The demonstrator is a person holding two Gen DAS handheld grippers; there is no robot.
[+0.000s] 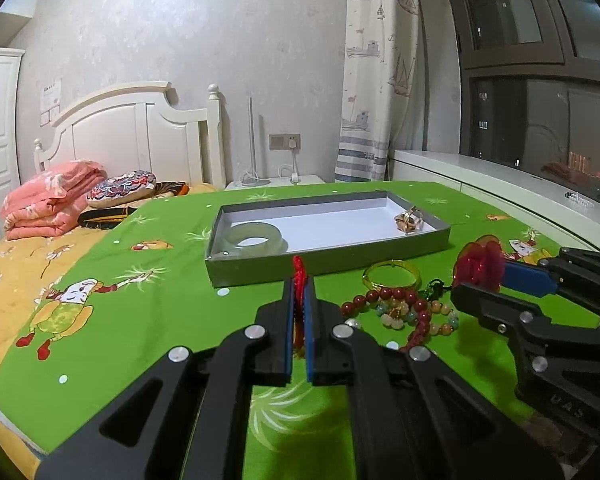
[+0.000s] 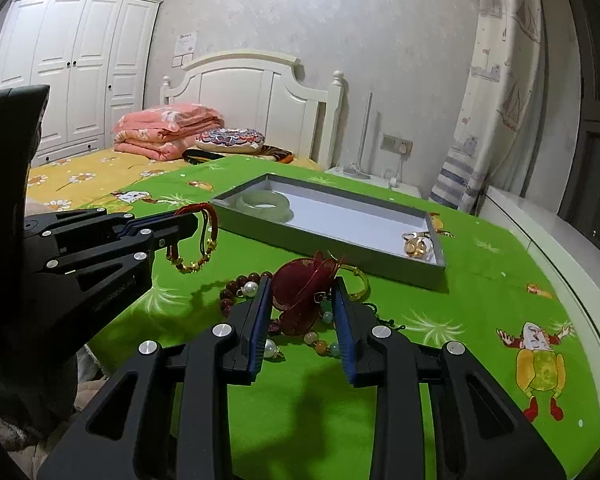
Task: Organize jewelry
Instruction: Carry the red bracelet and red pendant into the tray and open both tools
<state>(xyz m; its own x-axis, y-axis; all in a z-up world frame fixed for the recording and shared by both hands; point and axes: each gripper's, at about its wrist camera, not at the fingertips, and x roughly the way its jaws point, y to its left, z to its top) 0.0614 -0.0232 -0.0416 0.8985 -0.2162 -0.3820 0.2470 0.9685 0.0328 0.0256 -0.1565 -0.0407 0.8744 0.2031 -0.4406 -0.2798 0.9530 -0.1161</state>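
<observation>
My left gripper (image 1: 299, 280) is shut on a red cord bracelet with gold beads (image 2: 198, 240) and holds it above the green cloth, in front of the grey tray (image 1: 328, 258). The tray holds a pale jade bangle (image 1: 254, 236) at its left and a gold ornament (image 1: 410, 220) at its right. My right gripper (image 2: 302, 292) is shut on a dark red flower hair clip (image 2: 304, 294), over a pile of bead bracelets (image 1: 400, 310). A gold bangle (image 1: 392, 276) lies by the pile. The right gripper also shows in the left wrist view (image 1: 480, 276).
The green cartoon cloth (image 1: 140, 300) covers the work surface beside a bed with a yellow sheet, a folded pink quilt (image 1: 52, 200) and a patterned cushion (image 1: 122, 188). A white sill (image 1: 500, 192) and a dark window run along the right.
</observation>
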